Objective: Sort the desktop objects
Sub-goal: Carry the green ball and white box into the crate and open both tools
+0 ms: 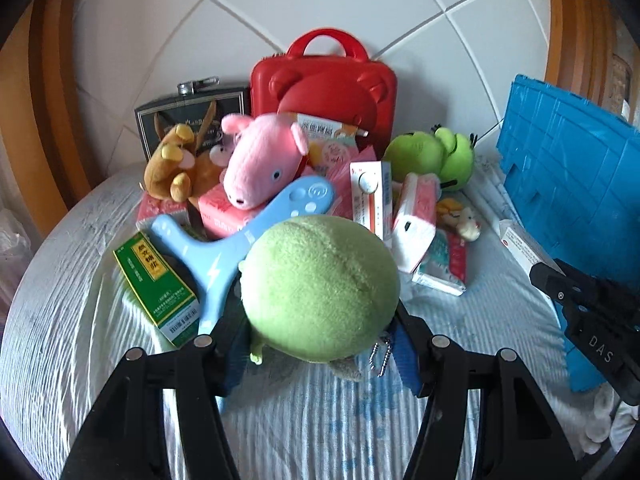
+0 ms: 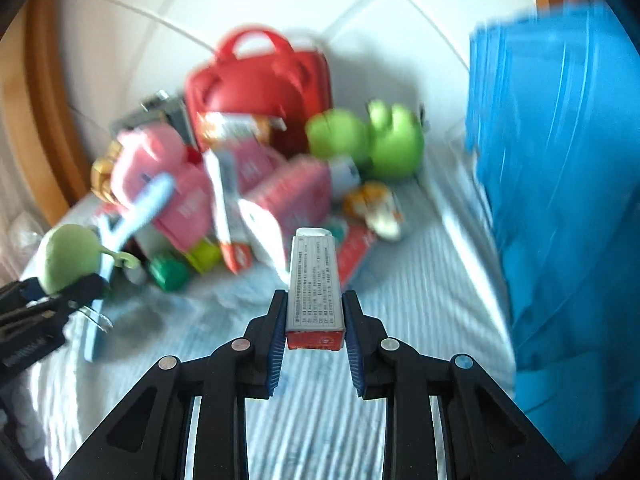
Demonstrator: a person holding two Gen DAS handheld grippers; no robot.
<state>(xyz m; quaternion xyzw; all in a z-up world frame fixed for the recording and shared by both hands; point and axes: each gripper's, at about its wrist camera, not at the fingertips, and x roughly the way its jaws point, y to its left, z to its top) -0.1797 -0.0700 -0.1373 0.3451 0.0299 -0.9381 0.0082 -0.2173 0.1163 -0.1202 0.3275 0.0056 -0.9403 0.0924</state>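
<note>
Gripping a round, pale green plush toy point(image 1: 320, 288) between its black fingers, the left gripper point(image 1: 316, 340) holds it above the pale striped cloth point(image 1: 80, 320) that covers the surface, with a small metal bead chain point(image 1: 380, 354) dangling under the toy. The right gripper point(image 2: 315, 320) is clenched on a long, narrow grey-and-red cardboard box point(image 2: 316, 280), its blue-edged pads pressing both long sides, the box pointing away from the camera and lifted off the cloth. Behind both lies the unsorted heap: a red plastic case with a handle point(image 1: 324, 80), a pink plush pig point(image 1: 260, 160), a brown plush animal point(image 1: 172, 164), a bright green plush frog point(image 1: 432, 156), a light blue plastic paddle-shaped gadget point(image 1: 248, 232), a green medicine carton point(image 1: 156, 276) and several pink-and-white packets point(image 1: 414, 220). A blue plastic crate point(image 1: 568, 184) stands at the right edge.
</note>
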